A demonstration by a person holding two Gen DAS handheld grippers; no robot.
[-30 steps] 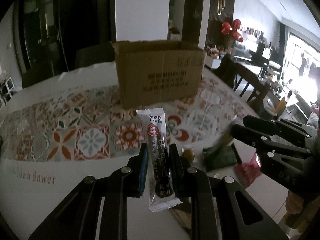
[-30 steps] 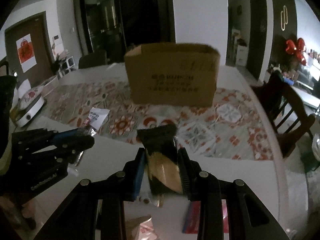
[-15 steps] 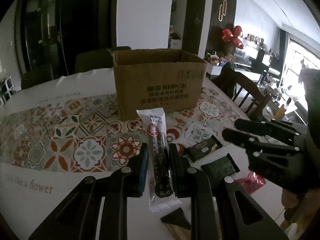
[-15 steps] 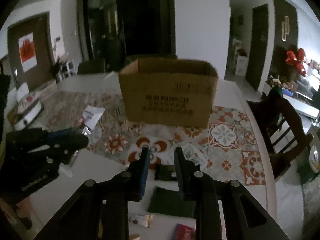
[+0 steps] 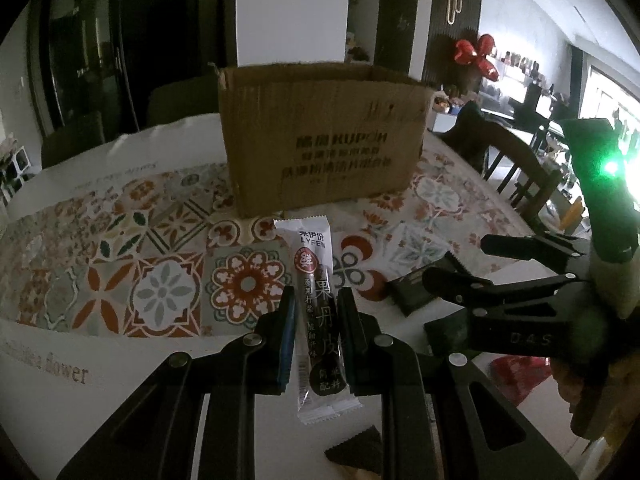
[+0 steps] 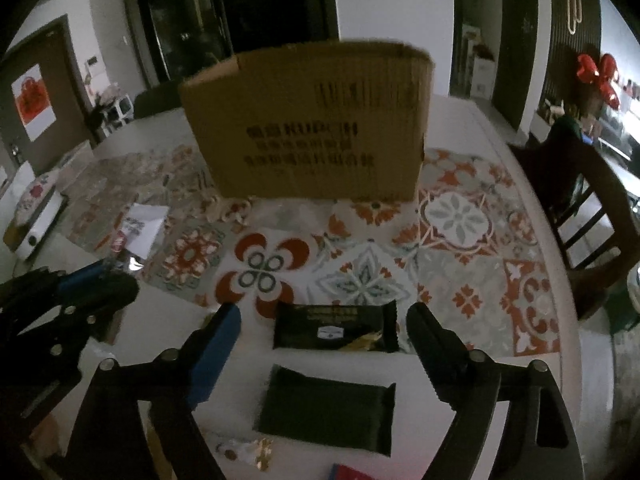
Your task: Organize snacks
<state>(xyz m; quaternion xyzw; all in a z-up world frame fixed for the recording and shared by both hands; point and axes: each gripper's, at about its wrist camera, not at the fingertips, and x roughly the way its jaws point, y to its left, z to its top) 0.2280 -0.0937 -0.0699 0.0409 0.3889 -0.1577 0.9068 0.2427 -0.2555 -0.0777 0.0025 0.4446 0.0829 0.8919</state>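
Note:
My left gripper [image 5: 315, 304] is shut on a long white-and-black snack stick packet [image 5: 317, 312], held upright above the table. An open brown cardboard box [image 5: 324, 136] stands beyond it; it also shows in the right wrist view [image 6: 312, 120]. My right gripper [image 6: 324, 324] is open wide and empty, above two dark snack packets on the table: a black one with gold print [image 6: 336, 326] and a plain dark green one [image 6: 326, 412]. The right gripper shows at the right of the left wrist view [image 5: 472, 268].
A patterned tile tablecloth [image 6: 452, 220] covers the table. A white snack packet [image 6: 140, 228] lies at the left, and a red packet [image 5: 516, 376] near the front edge. Small candies [image 6: 256, 450] lie near me. A wooden chair [image 6: 588, 216] stands at the right.
My right gripper let go of the black and gold packet, which now lies on the table, and its jaws have opened wide. The left gripper moved closer to the box with its packet.

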